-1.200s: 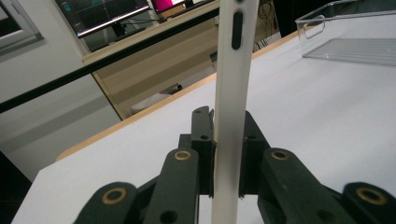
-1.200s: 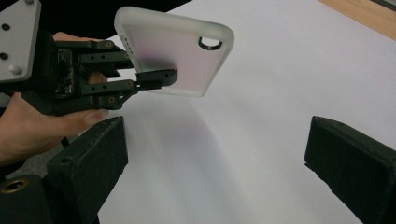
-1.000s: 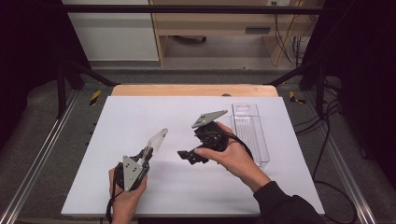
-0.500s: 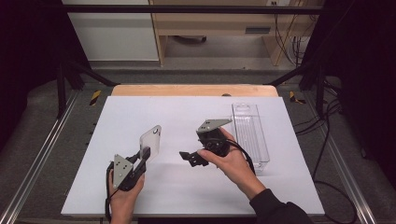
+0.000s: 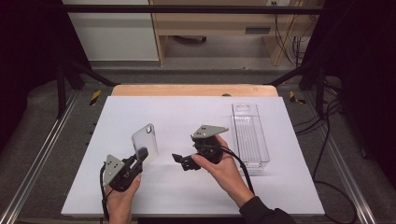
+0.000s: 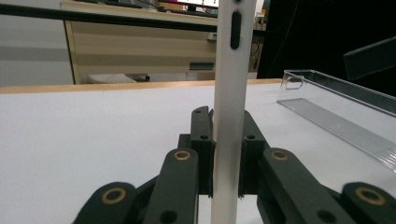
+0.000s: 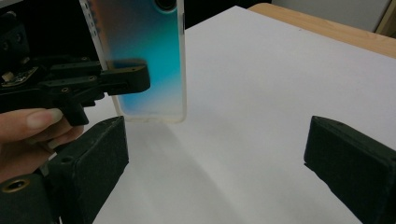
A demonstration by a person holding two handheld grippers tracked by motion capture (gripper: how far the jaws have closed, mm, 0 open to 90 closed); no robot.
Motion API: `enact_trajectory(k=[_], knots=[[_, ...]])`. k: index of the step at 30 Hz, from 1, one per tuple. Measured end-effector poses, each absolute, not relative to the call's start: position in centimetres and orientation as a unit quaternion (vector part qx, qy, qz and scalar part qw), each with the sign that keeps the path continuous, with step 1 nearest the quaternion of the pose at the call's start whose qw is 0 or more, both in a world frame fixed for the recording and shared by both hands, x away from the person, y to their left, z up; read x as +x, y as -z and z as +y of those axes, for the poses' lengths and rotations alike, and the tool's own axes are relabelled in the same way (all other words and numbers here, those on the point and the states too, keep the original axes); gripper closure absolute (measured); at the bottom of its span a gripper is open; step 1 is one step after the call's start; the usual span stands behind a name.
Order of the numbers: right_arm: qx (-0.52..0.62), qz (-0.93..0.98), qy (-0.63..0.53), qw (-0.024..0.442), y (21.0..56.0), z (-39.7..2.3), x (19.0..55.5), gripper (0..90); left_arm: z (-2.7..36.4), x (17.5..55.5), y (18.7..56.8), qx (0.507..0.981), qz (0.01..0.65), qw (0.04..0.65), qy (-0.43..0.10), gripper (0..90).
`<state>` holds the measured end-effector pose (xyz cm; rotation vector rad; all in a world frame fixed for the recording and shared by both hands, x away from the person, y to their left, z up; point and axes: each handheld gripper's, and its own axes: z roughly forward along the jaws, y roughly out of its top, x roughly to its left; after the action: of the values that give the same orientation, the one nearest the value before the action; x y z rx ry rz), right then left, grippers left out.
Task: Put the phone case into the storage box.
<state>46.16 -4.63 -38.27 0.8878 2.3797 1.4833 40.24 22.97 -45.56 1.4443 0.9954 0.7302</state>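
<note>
Surface: white table top (image 5: 187, 196) with a strip of wood along its far edge, grey floor and metal rails on both sides, a pale wooden bench behind at twelve o'clock.

Count of grippers: two, one in each hand of the person, whose forearms come in from six o'clock.

Count of cases: one phone case (image 5: 144, 143), translucent, with a camera cut-out at its upper end.

Count of trays: one clear plastic tray (image 5: 250, 137), long and narrow, lying on the white top at about three o'clock from the centre.

Left gripper (image 5: 140, 156): at about seven o'clock on the top, jaws clamped on the lower part of the phone case; in the left gripper view the two pads (image 6: 201, 154) press on either face of the case (image 6: 231, 112), which is seen edge-on and stands upright between them.

Phone case, place: held up off the table by the left gripper, tilted slightly, its upper end pointing toward one o'clock; in the right gripper view its face (image 7: 144, 60) shows a bluish sheen, its lower edge clear of the white surface.

Right gripper (image 5: 180, 161): near the centre of the top, just to the three o'clock side of the case, its jaws pointing toward nine o'clock; jaws stand wide apart with nothing between them, after closing a little.

Gap: right gripper and case are near, not touching.

Tray, relation: well apart from the case, just beyond the right hand (image 5: 224, 168).
</note>
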Motion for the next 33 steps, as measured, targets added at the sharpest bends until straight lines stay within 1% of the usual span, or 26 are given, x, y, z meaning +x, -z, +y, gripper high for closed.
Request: enact_trajectory(k=[7,17,18,20,21,25,26,27,29,33], knots=[[0.305,0.79,-0.523,0.102,38.7,-3.1,45.9,6.8,22.9,40.1,45.7,0.616,0.435,0.584,-0.302,80.6],[0.299,0.779,-0.54,0.108,39.1,-1.5,44.9,5.9,21.8,39.7,45.6,0.621,0.426,0.588,-0.296,80.6],[0.296,0.779,-0.54,0.117,39.1,-1.3,44.5,5.9,21.6,39.6,45.6,0.623,0.424,0.587,-0.296,80.6],[0.295,0.778,-0.541,0.119,39.0,-1.3,44.4,5.8,21.6,39.6,45.6,0.623,0.424,0.586,-0.296,80.6],[0.29,0.779,-0.537,0.144,38.9,-1.3,43.8,5.4,21.5,39.5,45.7,0.624,0.426,0.585,-0.294,80.6],[0.296,0.773,-0.544,0.141,39.1,-1.6,43.1,4.6,21.4,39.6,45.8,0.625,0.427,0.586,-0.289,80.6],[0.297,0.77,-0.543,0.153,39.3,-1.7,42.8,4.8,21.3,39.5,45.8,0.627,0.426,0.586,-0.287,80.6],[0.303,0.765,-0.547,0.156,39.4,-1.8,42.7,5.1,21.2,39.5,45.8,0.625,0.426,0.588,-0.286,80.6],[0.314,0.754,-0.558,0.146,39.6,-1.9,42.7,4.7,21.0,39.4,45.8,0.628,0.424,0.587,-0.286,80.6],[0.32,0.75,-0.554,0.166,39.8,-2.0,42.7,4.9,20.7,39.4,45.9,0.632,0.421,0.586,-0.284,80.6]])
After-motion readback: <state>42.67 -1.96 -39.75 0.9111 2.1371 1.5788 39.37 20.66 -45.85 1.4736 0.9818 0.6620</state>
